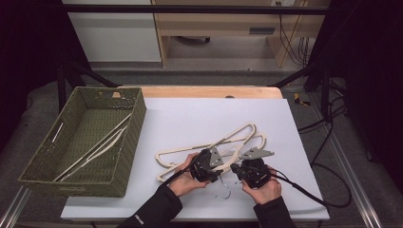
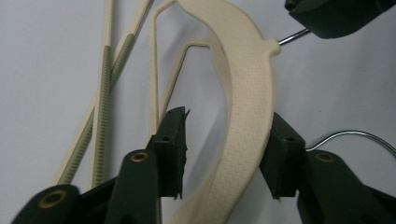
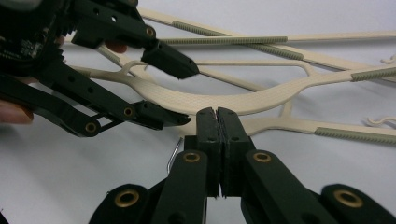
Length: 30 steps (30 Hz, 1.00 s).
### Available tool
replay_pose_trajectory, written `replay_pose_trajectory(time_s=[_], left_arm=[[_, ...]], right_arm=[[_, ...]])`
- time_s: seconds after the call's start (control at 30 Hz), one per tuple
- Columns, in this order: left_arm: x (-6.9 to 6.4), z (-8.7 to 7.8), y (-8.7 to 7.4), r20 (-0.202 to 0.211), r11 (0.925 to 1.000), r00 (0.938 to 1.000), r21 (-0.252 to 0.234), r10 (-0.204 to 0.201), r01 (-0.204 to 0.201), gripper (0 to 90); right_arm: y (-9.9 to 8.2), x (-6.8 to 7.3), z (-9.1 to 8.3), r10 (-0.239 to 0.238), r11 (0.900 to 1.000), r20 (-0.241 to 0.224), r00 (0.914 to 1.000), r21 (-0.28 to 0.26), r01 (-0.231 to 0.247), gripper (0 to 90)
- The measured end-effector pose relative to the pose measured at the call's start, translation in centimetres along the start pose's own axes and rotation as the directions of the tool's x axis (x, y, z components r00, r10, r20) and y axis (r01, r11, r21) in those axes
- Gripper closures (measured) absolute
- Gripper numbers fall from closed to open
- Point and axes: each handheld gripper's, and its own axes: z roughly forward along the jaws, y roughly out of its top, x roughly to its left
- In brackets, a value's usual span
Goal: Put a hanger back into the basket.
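The tabletop (image 1: 190,118) was covered by a plain white sheet, with a strip of bare wood at the far edge, dark grey floor around it and a pale cabinet behind. On the left sat a green woven basket (image 1: 135,137) with a couple of cream hangers (image 1: 95,147) already lying inside.

Mid-table there was a tangle of cream plastic hangers (image 1: 237,135), and both hands were right on it. The left claw (image 1: 205,167) sat narrowed around the curved shoulder of the top hanger (image 2: 243,116); its own view showed one pad against the plastic and a small gap at the other, which you couldn't make out from above. The right claw (image 3: 217,122) was fully pinched shut at that hanger's neck, where the metal hook (image 3: 173,156) came out; whether it actually gripped the wire was hard to tell. Another hanger's wire hook (image 1: 223,192) lay between the two hands.
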Motion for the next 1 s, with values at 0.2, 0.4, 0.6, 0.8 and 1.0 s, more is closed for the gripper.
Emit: replay_pose_trajectory(time_s=[0.2,0.4,0.6,0.8,1.0], left_arm=[[-0.9,0.2,0.4,-0.022,0.9986,0.9987,0.026,0.046,-0.045,70.1],[-1.7,-0.2,0.5,-0.055,0.9949,0.9938,0.033,0.097,-0.095,73.5],[-1.9,-0.9,0.7,-0.084,0.9922,0.9888,0.032,0.123,-0.121,77.3],[-1.6,-2.1,0.7,-0.100,0.9942,0.9891,0.011,0.107,-0.107,78.6],[-1.0,-3.7,0.6,-0.140,0.9959,0.9859,0.009,0.091,-0.090,80.4]], right_arm=[[0.0,-0.1,-0.1,-0.018,0.9998,-0.005,0.9998,-0.006,0.018,89.6],[0.1,-0.3,-0.3,-0.025,0.9996,-0.018,0.9995,-0.013,0.025,89.1],[0.5,-0.7,-1.8,-0.022,0.9970,-0.061,0.9979,-0.076,0.017,77.0],[0.7,-2.1,-4.9,-0.010,0.9707,-0.031,0.9995,-0.240,0.002,50.6],[-0.2,-4.5,-7.0,0.066,0.9450,0.007,0.9978,-0.321,-0.060,34.8]])
